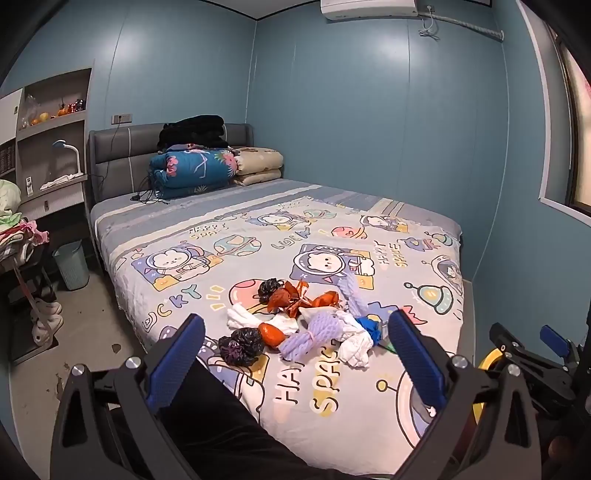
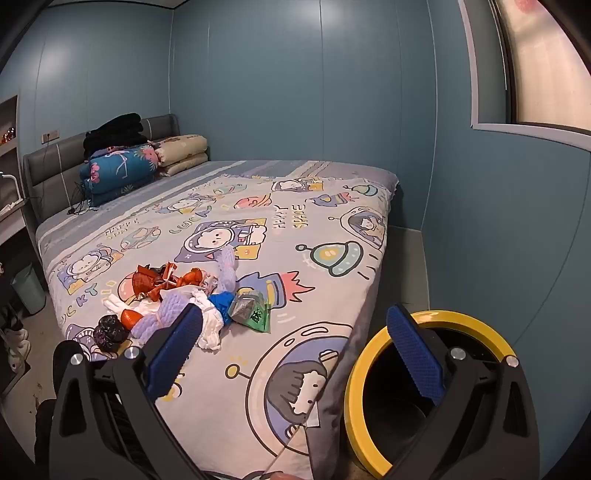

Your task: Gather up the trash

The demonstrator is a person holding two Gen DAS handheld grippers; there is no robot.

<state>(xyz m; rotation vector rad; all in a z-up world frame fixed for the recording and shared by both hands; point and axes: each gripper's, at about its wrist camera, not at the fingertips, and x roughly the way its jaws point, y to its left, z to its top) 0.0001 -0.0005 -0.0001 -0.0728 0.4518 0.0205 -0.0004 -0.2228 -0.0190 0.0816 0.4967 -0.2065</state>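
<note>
Flanking bed [image 2: 332, 236]: yellow-rimmed bin [image 2: 356, 373], teal basket [image 1: 72, 264].

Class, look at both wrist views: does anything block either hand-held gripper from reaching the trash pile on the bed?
Nothing visible does. Only bare cartoon-print bedsheet lies between the open left hand-held gripper, the open right hand-held gripper and the pile of crumpled wrappers and bags.

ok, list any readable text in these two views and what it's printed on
"HAPPY SPACE": bedsheet, repeated near the foot of the bed.
"LUCKY": same bedsheet, left part, partly creased.
Green snack wrapper: white character, too blurred to read.
Air conditioner: no legible text.
</note>
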